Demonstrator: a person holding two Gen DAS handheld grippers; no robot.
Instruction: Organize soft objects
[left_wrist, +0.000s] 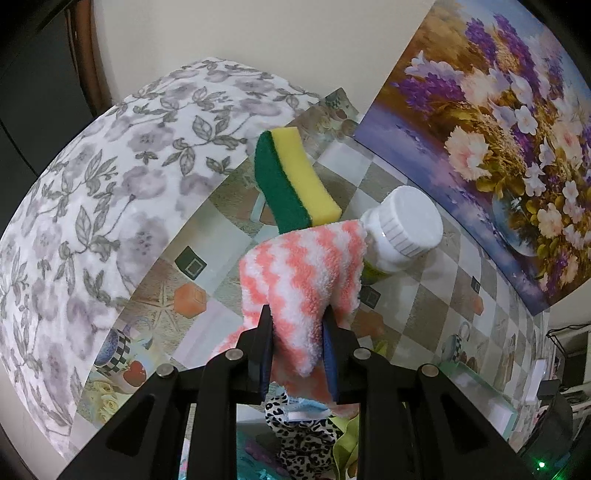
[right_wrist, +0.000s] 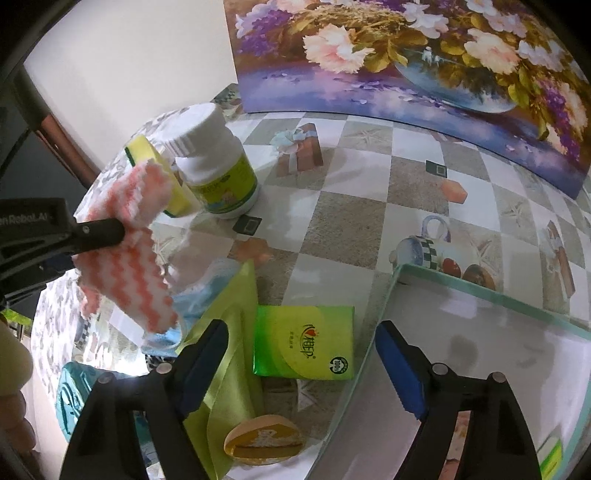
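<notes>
My left gripper (left_wrist: 297, 321) is shut on a pink-and-white fluffy cloth (left_wrist: 301, 269) and holds it above the table; the cloth also shows in the right wrist view (right_wrist: 129, 258), hanging from the left gripper's finger (right_wrist: 99, 230). My right gripper (right_wrist: 303, 332) is open and empty, above a green tissue pack (right_wrist: 304, 341). A yellow-green sponge (left_wrist: 295, 181) lies behind the cloth. A lime-green cloth (right_wrist: 225, 332), a light blue cloth (right_wrist: 177, 325) and a leopard-print cloth (left_wrist: 299, 439) lie below.
A white-capped bottle (left_wrist: 402, 225) stands next to the sponge. A glass-rimmed white tray (right_wrist: 491, 295) is at the right. A round yellow puff (right_wrist: 264, 445) lies near the front. A flower painting (right_wrist: 406, 55) leans on the wall. A floral cushion (left_wrist: 92, 203) is left.
</notes>
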